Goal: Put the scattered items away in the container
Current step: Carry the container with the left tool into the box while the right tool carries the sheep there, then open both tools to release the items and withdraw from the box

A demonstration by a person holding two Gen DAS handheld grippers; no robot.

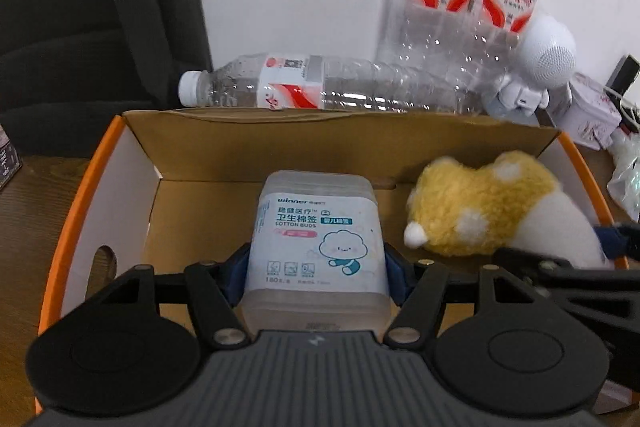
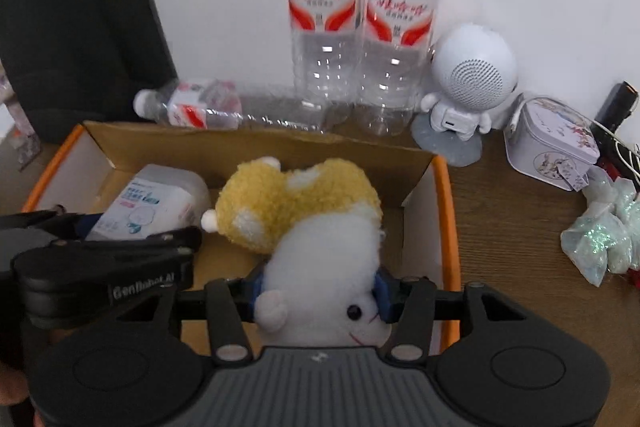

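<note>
Both tools clamped, left (image 1: pixel 318 267) on cotton-bud box (image 1: pixel 316 239), right (image 2: pixel 318 297) on plush (image 2: pixel 320 227), inside carton walls (image 1: pixel 280 143).

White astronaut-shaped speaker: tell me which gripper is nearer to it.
Right. The right gripper, clamped on the yellow-and-white plush toy, is at the cardboard box's speaker-side end; the left gripper, holding the cotton-bud box, sits farther from the speaker.
</note>
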